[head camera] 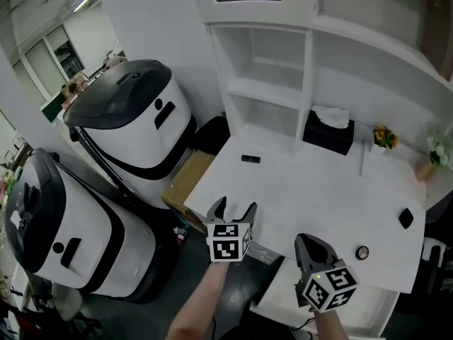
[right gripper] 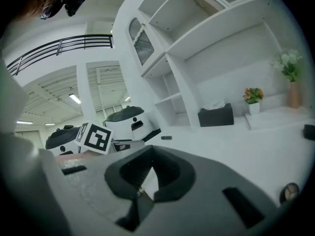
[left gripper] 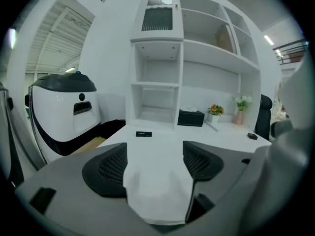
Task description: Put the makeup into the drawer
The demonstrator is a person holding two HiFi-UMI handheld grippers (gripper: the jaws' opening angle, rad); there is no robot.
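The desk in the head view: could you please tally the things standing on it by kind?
Small makeup pieces: 3 (black stick, black square case, round compact)
Tissue box: 1
Flower arrangements: 2 (orange flowers, vase of pale flowers)
Total: 6

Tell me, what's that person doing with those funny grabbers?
A person holds a gripper in each hand over a white desk. The left gripper has its fingers open and empty, aimed toward a small black makeup stick lying on the desk. The right gripper is shut with nothing in it. Nothing is picked up yet.
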